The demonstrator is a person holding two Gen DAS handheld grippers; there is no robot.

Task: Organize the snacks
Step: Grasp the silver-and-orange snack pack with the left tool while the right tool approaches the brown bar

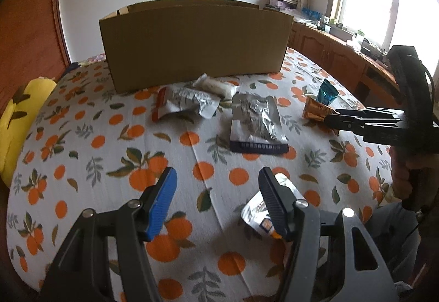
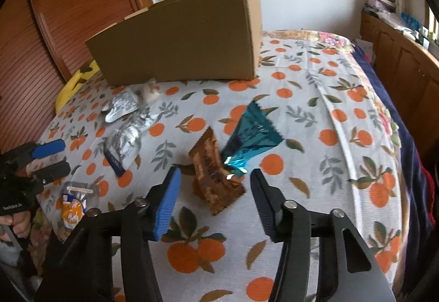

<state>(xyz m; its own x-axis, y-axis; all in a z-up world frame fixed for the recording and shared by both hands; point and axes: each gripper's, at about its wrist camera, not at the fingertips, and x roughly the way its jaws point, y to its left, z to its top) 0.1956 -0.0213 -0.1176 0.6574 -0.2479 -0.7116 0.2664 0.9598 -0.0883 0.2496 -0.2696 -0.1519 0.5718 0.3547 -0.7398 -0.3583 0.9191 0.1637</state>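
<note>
Snack packets, among them a brown wrapper (image 2: 215, 175) and teal pouch (image 2: 251, 134), lie mid-bed before the cardboard box (image 2: 178, 38). Right gripper (image 2: 215, 202) and left gripper (image 1: 218, 199) both gape, empty.

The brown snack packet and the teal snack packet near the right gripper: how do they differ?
The brown snack packet is a long rectangle; the teal snack packet fans out like a triangle. The brown one lies nearer the right gripper, the teal one beyond it, toward the cardboard box. Both are shiny and lie on the orange-print bedsheet, touching at one end.
</note>
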